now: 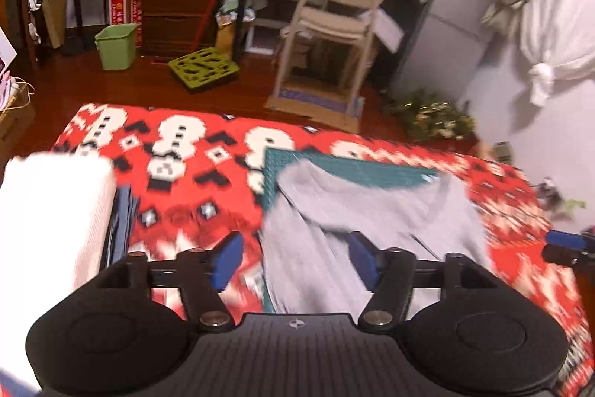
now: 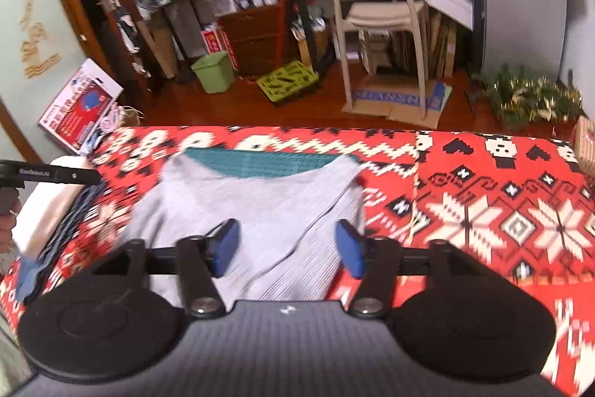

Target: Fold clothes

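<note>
Light grey knit garment (image 2: pixel 256 211) mid-frame, partly folded over teal mat (image 2: pixel 260 162). Left gripper (image 1: pixel 293 255), right gripper (image 2: pixel 288 246) spread, empty above. Fold stage unclear.

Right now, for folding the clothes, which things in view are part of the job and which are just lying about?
Part of the job:
light grey knit garment
teal mat beneath it
white folded cloth stack
left gripper, open
right gripper, open

Just lying about:
cream plastic chair
green plastic bin
lime green crate
tinsel wreath
</note>
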Demonstrator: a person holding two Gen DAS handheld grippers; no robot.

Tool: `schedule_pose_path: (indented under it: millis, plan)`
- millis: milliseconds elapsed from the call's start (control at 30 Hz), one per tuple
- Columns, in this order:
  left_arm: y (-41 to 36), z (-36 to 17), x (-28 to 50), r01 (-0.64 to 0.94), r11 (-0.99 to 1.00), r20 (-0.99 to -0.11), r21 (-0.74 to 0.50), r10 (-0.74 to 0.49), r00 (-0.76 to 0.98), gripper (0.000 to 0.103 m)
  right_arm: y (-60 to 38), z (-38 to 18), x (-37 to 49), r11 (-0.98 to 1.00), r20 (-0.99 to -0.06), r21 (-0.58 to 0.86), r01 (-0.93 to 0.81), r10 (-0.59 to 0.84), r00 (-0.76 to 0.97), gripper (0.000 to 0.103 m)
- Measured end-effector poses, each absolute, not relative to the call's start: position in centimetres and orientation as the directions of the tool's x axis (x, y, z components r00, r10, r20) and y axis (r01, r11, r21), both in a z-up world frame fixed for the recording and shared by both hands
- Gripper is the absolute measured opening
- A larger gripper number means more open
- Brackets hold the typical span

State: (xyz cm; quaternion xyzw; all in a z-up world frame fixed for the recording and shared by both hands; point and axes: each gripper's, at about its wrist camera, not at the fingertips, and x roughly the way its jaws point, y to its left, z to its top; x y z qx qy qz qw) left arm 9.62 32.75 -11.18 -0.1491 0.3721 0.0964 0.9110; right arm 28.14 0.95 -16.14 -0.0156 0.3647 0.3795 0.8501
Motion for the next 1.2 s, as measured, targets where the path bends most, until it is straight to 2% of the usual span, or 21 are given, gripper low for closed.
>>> schedule_pose_path:
  millis: [67, 200, 367, 433, 600, 767, 967, 1067, 1133, 1200]
  plan:
    - [31.0, -10.6, 6.8, -0.264, 0.951, -0.708, -0.161, 0.075, 0.702, 0.067, 0.0, -15.5, 24.5, 0.712, -0.625, 0.256, -0.654, 0.638, 0.450, 0.090]
    - [28.5, -10.3, 2.4, -0.257, 0.950, -0.721, -0.179, 0.051, 0.691, 0.068, -1.1, -14.4, 18.5, 0.710, -0.635, 0.245, -0.660, 0.632, 0.445, 0.102]
    - [27.7, -11.1, 1.4, -0.232, 0.944, -0.719, -0.236, -0.010, 0.695, 0.070, -0.8, -14.5, 16.8, 0.719, -0.680, 0.224, -0.658, 0.599, 0.424, 0.102]
    - [27.8, -12.1, 2.6, -0.220, 0.951, -0.732, -0.217, -0.010, 0.682, 0.070, -0.6, -14.7, 16.3, 0.722, -0.698, 0.215, -0.657, 0.584, 0.414, 0.102]
    - [30.2, -14.2, 7.5, -0.220, 0.938, -0.739, -0.269, -0.055, 0.671, 0.070, 2.7, -16.6, 18.3, 0.709, -0.756, 0.135, -0.692, 0.525, 0.390, 0.102]
    - [31.8, -13.1, 11.7, -0.240, 0.940, -0.744, -0.243, -0.021, 0.668, 0.068, 5.6, -16.4, 22.2, 0.696, -0.758, 0.031, -0.717, 0.484, 0.437, 0.102]
    - [33.6, -11.1, 12.1, -0.245, 0.928, -0.771, -0.280, -0.066, 0.633, 0.067, 6.2, -13.1, 25.6, 0.763, -0.794, -0.021, -0.646, 0.379, 0.474, 0.102]
    - [34.4, -11.3, 11.2, -0.246, 0.928, -0.760, -0.278, -0.056, 0.647, 0.062, 5.2, -11.7, 25.4, 0.821, -0.768, -0.054, -0.569, 0.330, 0.548, 0.102]
    - [34.4, -11.9, 10.4, -0.247, 0.932, -0.749, -0.264, -0.037, 0.661, 0.054, 4.1, -11.5, 25.2, 0.849, -0.753, 0.001, -0.528, 0.347, 0.558, 0.102]
    - [33.9, -12.8, 9.4, -0.246, 0.939, -0.735, -0.241, -0.011, 0.678, 0.052, 3.1, -12.0, 24.1, 0.858, -0.720, 0.019, -0.514, 0.368, 0.588, 0.102]
